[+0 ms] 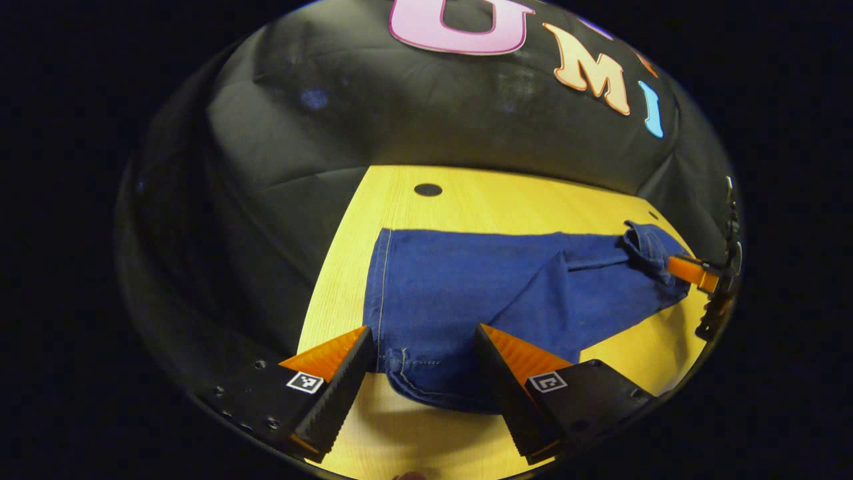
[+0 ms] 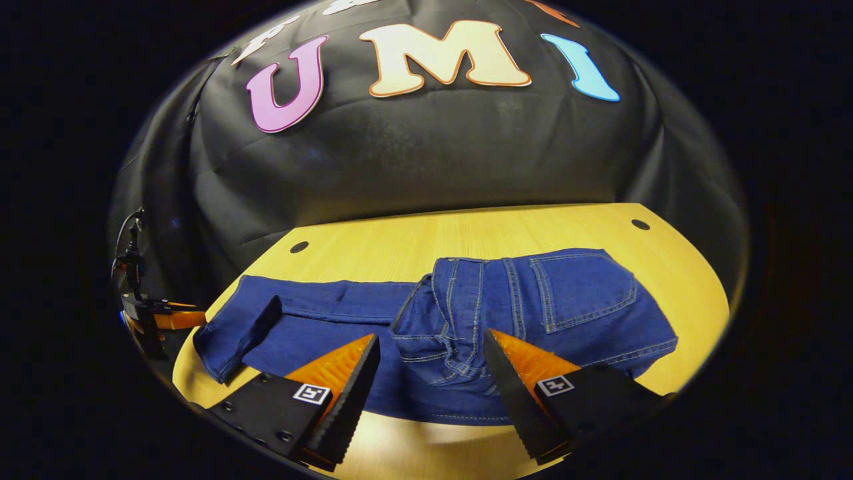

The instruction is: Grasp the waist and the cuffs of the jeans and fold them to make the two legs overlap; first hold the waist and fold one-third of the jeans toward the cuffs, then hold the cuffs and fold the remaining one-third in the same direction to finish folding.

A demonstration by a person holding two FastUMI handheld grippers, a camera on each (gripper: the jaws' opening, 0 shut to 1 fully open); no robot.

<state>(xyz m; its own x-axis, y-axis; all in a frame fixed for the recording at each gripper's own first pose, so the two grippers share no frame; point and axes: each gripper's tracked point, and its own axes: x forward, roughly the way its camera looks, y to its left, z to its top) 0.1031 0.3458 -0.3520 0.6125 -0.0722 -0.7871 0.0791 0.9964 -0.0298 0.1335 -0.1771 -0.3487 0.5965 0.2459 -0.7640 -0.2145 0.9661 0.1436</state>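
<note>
The jeans (image 1: 466, 293) lie flat along the yellow desk (image 1: 466, 193), already doubled so 1 leg sits on the other. The left tool (image 1: 421, 370) hangs just above the cuff end, and the hem (image 1: 426, 380) lies right between its 2 orange-faced fingers, which stand wide apart and touch no cloth. It looks placed there to pinch both stacked cuffs together, since catching only 1 layer would pull the legs out of line.

From the right tool (image 2: 432, 377) the waist (image 2: 433, 320) lies directly ahead of its spread fingers, bunched and slightly rumpled, with the back pocket (image 2: 586, 287) beyond and off to its right side. This tool is also released, holding nothing. In the left gripper view it shows far ahead at the waist end, its orange finger close against the denim there; I cannot tell whether it touches.

Each tool covers 1 end of the garment, which suits the task: I judge the waist grab for the first third-fold comes next, while the cuffs stay pinned in place.
</note>
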